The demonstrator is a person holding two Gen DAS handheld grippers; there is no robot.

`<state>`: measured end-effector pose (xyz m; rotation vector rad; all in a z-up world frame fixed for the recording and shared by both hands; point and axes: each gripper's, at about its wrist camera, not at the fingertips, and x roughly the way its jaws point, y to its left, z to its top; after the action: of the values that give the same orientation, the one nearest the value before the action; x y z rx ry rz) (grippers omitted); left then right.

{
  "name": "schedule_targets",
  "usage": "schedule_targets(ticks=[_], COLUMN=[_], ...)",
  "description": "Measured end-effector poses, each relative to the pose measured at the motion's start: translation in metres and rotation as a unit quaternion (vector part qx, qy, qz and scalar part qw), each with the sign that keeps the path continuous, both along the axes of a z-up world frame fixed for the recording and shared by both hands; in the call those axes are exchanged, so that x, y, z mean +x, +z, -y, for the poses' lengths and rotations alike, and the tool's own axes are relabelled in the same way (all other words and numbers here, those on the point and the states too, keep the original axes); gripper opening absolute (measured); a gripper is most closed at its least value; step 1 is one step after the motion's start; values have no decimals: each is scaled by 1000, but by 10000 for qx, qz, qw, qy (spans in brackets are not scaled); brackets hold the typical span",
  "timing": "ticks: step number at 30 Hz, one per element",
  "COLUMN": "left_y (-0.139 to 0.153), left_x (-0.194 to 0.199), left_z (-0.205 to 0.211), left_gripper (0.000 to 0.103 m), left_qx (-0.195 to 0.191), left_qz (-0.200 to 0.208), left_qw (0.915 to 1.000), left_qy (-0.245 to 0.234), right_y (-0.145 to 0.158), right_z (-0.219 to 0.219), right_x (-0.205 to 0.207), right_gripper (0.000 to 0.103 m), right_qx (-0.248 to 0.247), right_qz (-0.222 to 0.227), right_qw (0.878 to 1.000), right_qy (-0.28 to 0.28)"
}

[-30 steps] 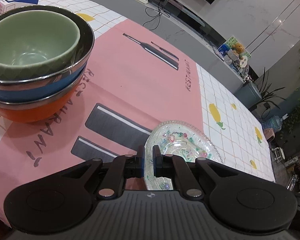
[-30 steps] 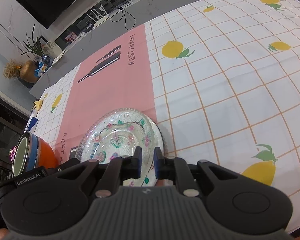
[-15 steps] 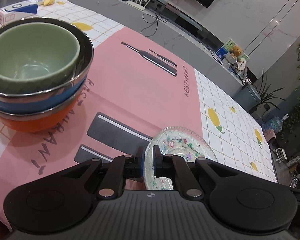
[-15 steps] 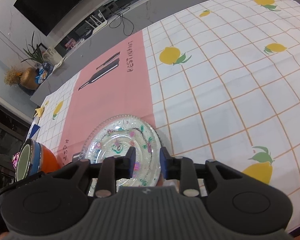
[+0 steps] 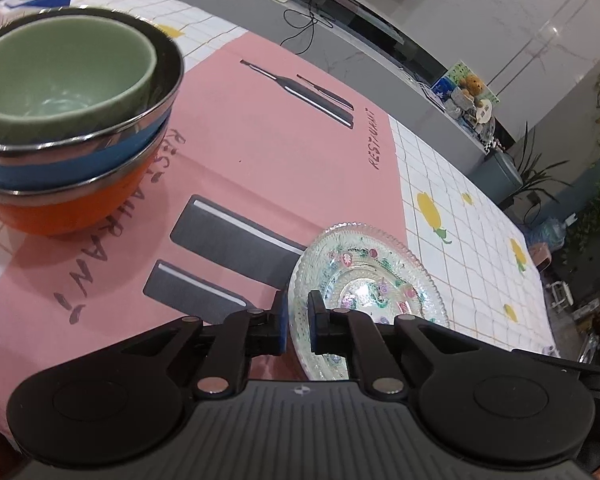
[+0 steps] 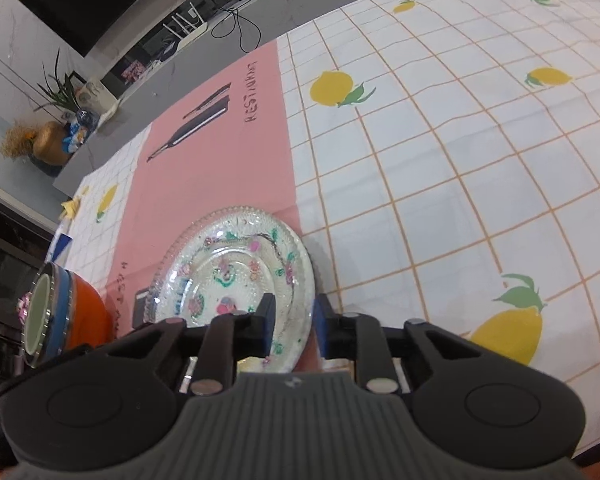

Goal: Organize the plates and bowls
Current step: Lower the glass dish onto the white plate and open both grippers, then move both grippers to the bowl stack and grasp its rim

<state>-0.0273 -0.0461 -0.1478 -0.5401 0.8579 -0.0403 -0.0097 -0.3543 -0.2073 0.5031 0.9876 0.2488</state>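
There, on the pink centre panel of the lemon-print checked tablecloth (image 6: pixel 440 168), sat the round clear glass plate with painted flowers and a beaded rim (image 5: pixel 364 280), near the table's front edge and partly over the dark printed rectangles. Both tools were at it from opposite sides. The left gripper (image 5: pixel 298 322) was clamped on the plate's left rim, its two blue-padded fingers nearly together with the thin glass edge between them. The right gripper (image 6: pixel 294 328) straddled the plate's right rim (image 6: pixel 236 272); its jaws were closing, the rim stood between them, and the right pad (image 6: pixel 320 326) still showed a gap from the glass, so the pads did not appear to press on it. Whether the plate lay flat or tipped slightly could not be told.

Well apart from the plate, toward the left of the pink panel, stood a nested stack of bowls: a pale green ceramic bowl (image 5: pixel 60 76) inside a blue bowl with a metal rim (image 5: pixel 72 160), which sat inside an orange bowl with a metal rim (image 5: pixel 72 208). The stack stood upright on the cloth, touched by neither gripper. Beyond the table ran a grey counter (image 5: pixel 360 56) with a white router and cables.
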Motion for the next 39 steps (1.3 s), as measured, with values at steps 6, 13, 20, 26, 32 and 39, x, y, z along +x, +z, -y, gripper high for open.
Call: schedule_targets(ticks=[6, 13, 20, 26, 32, 39], left_y=[-1, 20, 53, 88, 123, 142], left_x=[-1, -17, -43, -53, -61, -63], left_z=[-4, 1, 11, 4, -17, -59], left_gripper=[11, 15, 26, 36, 62, 76], left_qx=[-16, 554, 1309, 1702, 1855, 1940], left_qz=[25, 508, 1053, 1259, 1418, 1526], left_qw=[10000, 9969, 9842, 9761, 9721, 9675], left_qy=[8, -214, -551, -497, -214, 553], right_y=[0, 14, 34, 50, 63, 82], right_z=[1, -2, -13, -34, -59, -87], right_x=[0, -8, -18, -25, -31, -40], right_gripper=[20, 33, 49, 63, 70, 83], right_qx=[44, -213, -198, -219, 18, 598], right_qz=[-10, 431, 987, 1394, 1355, 1285], right_qw=[10000, 9988, 9949, 9892, 9896, 9893], right_qy=[-26, -67, 107, 388, 479, 347])
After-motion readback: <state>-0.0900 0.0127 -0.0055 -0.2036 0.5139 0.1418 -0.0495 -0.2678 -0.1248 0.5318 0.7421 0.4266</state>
